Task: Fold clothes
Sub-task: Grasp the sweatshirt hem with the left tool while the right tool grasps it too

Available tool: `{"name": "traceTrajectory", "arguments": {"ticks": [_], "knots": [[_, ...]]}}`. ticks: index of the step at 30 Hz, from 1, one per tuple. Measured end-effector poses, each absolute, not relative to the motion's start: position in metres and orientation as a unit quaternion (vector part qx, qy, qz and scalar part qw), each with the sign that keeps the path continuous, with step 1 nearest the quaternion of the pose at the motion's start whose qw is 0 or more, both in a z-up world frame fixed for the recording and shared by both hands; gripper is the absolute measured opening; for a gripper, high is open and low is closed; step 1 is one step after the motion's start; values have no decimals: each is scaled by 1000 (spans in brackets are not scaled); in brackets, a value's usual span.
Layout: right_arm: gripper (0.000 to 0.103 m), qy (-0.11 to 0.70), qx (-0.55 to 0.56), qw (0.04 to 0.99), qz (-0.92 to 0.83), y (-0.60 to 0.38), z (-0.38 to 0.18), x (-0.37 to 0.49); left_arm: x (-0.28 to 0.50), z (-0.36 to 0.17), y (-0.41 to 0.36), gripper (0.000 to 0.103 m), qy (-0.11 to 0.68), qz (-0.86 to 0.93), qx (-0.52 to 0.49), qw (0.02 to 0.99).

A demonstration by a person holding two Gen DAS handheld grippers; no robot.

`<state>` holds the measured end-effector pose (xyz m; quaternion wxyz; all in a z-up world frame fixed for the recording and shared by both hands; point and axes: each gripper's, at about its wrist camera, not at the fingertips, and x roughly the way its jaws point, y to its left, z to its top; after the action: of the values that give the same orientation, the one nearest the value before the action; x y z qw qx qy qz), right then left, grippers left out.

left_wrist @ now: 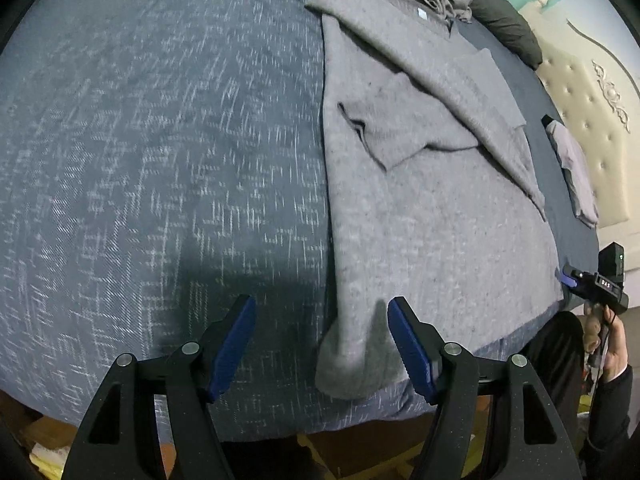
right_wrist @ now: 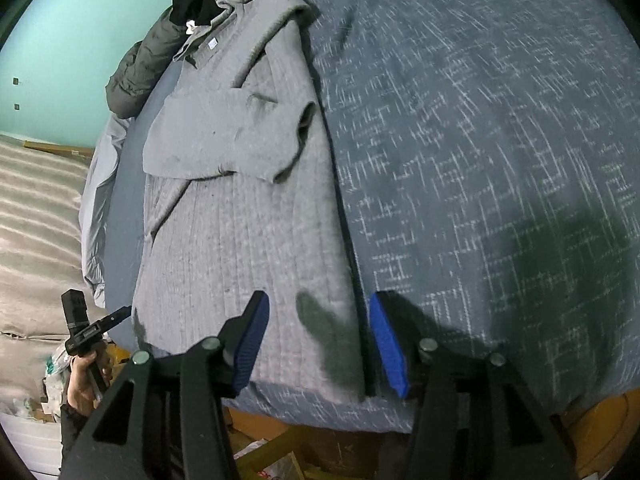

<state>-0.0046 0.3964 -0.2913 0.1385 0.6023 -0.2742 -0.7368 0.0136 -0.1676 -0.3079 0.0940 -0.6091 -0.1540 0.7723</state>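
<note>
Sweater [left_wrist: 432, 208] is lying flat on the blue bedspread [left_wrist: 160, 160], both sleeves folded in across the chest. Left gripper [left_wrist: 322, 344] and right gripper [right_wrist: 320, 344] hover over its bottom hem corners, jaws spread apart, gripping nothing.

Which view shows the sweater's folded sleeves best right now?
The right wrist view: both sleeves lie crossed over the sweater near frame centre, edges clear. The left wrist view shows the sleeves too, but farther off to the right and more skewed.
</note>
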Motion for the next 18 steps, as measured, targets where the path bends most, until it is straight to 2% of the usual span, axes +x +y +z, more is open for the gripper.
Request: {"name": "traceTrajectory", "arguments": {"ticks": [5, 6, 7, 9, 12, 17, 18], "knots": [[55, -282, 607, 149, -728, 394, -293, 1, 21, -316, -163, 71, -165, 769, -608, 108], [56, -284, 608, 152, -726, 392, -295, 2, 22, -316, -162, 68, -165, 768, -609, 111], [56, -282, 608, 154, -726, 391, -295, 3, 23, -316, -160, 65, -161, 770, -607, 113], [56, -274, 609, 155, -728, 389, -295, 4, 25, -315, -156, 48, -152, 772, -606, 116], [56, -272, 606, 158, -730, 389, -293, 5, 27, -314, -150, 35, -143, 774, -604, 123], [56, -259, 606, 168, -733, 383, -292, 5, 31, -312, -142, 21, -133, 777, -602, 129], [53, -252, 607, 168, -735, 380, -292, 5, 30, -312, -140, 17, -130, 778, -601, 129]]}}
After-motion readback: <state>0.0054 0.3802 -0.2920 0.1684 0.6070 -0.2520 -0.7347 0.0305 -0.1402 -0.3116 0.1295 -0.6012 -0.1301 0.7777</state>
